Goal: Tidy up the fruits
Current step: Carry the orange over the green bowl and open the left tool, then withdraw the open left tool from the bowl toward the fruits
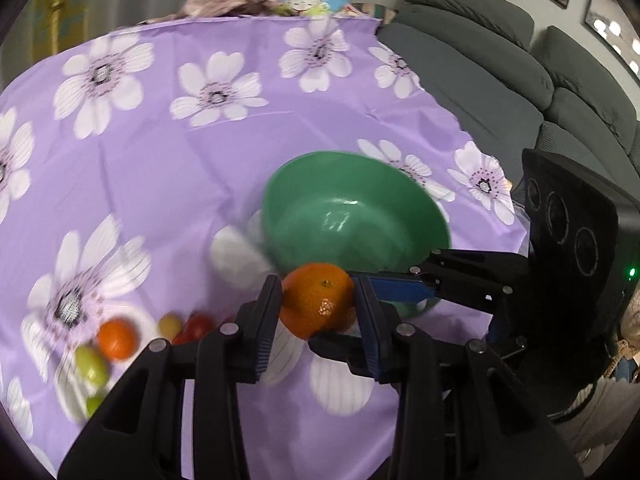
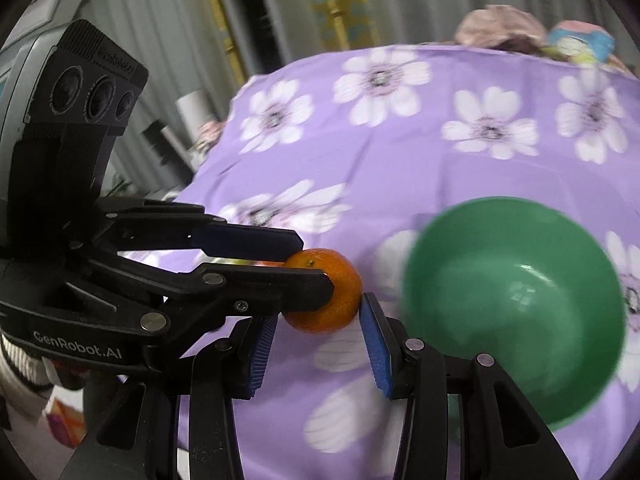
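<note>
In the left wrist view, the left gripper (image 1: 318, 306) clamps a mandarin (image 1: 318, 304) between its pads. Just beyond it sits the empty green bowl (image 1: 352, 216) on the purple floral cloth (image 1: 160, 160). The right gripper (image 1: 400, 280) reaches in from the right, and loose fruits (image 1: 116, 340) lie left of the jaws.

In the right wrist view, the left gripper (image 2: 316, 268) pinches the mandarin (image 2: 332, 300) just ahead of the right gripper (image 2: 316, 320), whose jaws stand narrowly apart; whether they grip it I cannot tell. The empty bowl (image 2: 516, 304) lies to the right.

black tongs (image 2: 316, 330) with blue ribbed pads (image 2: 376, 350), silver screws, white "genrobot.ai" lettering on the body.
</note>
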The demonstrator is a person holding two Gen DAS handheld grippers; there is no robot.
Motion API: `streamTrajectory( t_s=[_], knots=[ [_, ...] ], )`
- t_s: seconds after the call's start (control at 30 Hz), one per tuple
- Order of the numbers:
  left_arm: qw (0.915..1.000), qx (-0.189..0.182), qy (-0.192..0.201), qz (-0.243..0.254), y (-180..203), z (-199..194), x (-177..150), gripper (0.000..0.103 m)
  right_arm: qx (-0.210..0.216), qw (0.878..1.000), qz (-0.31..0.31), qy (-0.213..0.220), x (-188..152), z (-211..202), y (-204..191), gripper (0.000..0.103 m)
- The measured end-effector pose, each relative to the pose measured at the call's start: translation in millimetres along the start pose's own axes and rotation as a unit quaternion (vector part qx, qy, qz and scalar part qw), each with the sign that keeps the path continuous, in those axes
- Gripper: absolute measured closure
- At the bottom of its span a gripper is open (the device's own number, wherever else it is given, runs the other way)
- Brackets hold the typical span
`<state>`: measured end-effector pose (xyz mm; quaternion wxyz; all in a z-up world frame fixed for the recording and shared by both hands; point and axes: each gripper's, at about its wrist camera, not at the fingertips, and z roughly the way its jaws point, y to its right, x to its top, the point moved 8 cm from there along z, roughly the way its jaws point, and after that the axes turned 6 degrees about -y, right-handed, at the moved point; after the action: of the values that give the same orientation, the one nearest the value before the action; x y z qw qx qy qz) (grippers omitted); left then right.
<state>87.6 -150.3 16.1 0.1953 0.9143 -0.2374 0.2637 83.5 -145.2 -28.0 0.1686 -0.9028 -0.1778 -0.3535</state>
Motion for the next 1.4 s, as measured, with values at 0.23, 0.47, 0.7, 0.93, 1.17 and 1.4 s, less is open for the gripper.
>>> streamTrajectory(
  t_s=[0.23, 0.47, 0.7, 0.93, 1.17, 1.4],
  knots=[
    [0.9997, -0.011, -0.02, 0.013, 21, 35, 19, 0.068, -0.032, 0.999, 0.042, 0.007, -2, -7, 43, 0.059],
    [0.9989, -0.034, -0.03, 0.012, 34, 61, 31, 0.075, -0.043, 0.997, 0.064, 0.005, -7, -4, 62, 0.076],
    [0.9998, -0.006, -0.02, 0.002, 23, 59, 32, 0.058, -0.057, 0.995, 0.082, 0.002, -14, -10, 75, 0.076],
    [0.9975, 0.071, 0.005, -0.001, 2, 33, 20, 0.037, -0.078, 0.994, 0.078, -0.002, -18, -17, 73, 0.064],
    [0.9913, 0.126, 0.016, -0.033, -29, 8, -3, 0.03, -0.092, 0.994, 0.061, 0.0, -16, -26, 62, 0.053],
    [0.9875, 0.137, 0.02, -0.076, -55, -10, -35, 0.027, -0.083, 0.995, 0.055, 0.005, -10, -32, 47, 0.048]
  ],
)
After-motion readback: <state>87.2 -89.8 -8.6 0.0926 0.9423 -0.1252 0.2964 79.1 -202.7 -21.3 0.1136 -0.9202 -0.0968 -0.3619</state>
